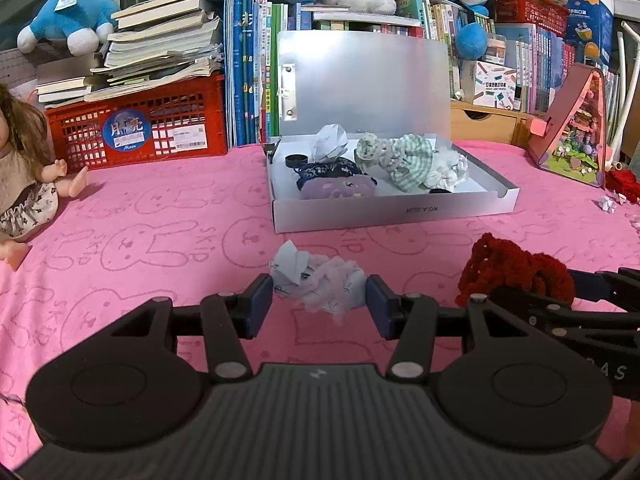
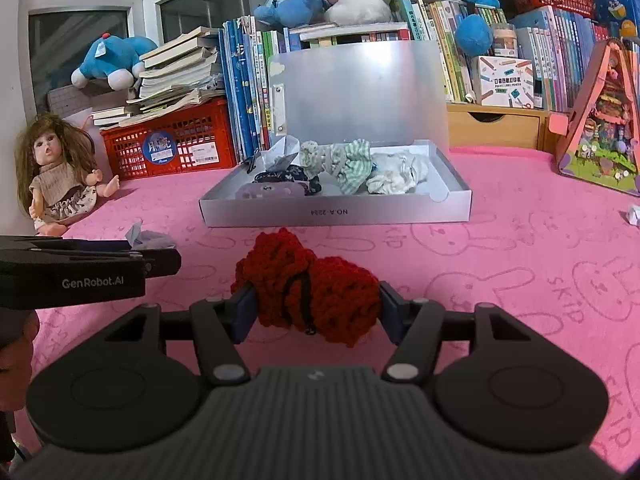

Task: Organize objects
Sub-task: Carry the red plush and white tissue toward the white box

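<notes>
The left gripper (image 1: 319, 300) holds a crumpled wad of pale pink fluff and white paper (image 1: 318, 286) between its blue pads, which press on it from both sides just above the pink bunny-print cloth (image 1: 160, 216) covering the table. The right gripper (image 2: 316, 306) is closed on a bunched dark-red crocheted yarn piece (image 2: 312, 286) with a thin black cord (image 2: 305, 300) looped round it — the yarn fills the gap between the pads and bulges over and under them. From the left wrist view the same red yarn shows at the right, with the right gripper's black linkage behind it.

Ahead of both grippers lies a shallow silver-grey cardboard box (image 1: 394, 209) with its lid (image 1: 368, 80) standing upright at the back. Inside sit a green-and-white checked fabric scrunchie (image 1: 412, 160), a white frilly scrunchie (image 1: 446, 172), a dark navy patterned scrunchie (image 1: 328, 170), a lilac flat pouch (image 1: 340, 189) and a crumpled white paper (image 1: 330, 142).

To the left sits a long-haired doll in a beige dress (image 2: 54, 176), beside a red plastic crate (image 1: 138, 130) stacked with books — further rows of upright books and blue plush toys stand behind the box.
</notes>
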{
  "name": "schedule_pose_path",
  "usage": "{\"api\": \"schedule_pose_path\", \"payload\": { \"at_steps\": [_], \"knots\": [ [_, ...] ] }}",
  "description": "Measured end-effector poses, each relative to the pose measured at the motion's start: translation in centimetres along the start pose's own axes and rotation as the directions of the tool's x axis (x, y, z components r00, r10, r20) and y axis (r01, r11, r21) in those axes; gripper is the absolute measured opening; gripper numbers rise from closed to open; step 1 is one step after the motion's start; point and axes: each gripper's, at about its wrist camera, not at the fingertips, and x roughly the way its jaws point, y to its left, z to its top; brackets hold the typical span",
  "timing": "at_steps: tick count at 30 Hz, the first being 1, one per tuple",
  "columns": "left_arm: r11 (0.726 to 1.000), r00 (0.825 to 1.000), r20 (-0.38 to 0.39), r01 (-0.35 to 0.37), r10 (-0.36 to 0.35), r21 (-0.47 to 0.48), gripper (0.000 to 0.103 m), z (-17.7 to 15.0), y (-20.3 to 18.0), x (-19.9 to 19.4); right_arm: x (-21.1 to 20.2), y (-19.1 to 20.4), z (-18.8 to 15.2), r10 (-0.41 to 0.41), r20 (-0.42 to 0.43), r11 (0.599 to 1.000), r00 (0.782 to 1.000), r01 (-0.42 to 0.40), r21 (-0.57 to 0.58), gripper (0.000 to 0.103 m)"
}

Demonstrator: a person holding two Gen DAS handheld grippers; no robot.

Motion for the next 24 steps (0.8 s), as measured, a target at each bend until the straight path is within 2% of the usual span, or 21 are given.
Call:
{"api": "schedule_pose_path", "payload": {
  "at_steps": [24],
  "knots": [
    [1.000, 1.000, 0.006, 0.024, -0.024, -0.006, 0.058, 1.2, -0.8, 0.4, 0.2, -1.5, 1.4, -0.070, -0.011, 0.997, 0.997, 0.070, 0.028, 0.064]
  ]
}}
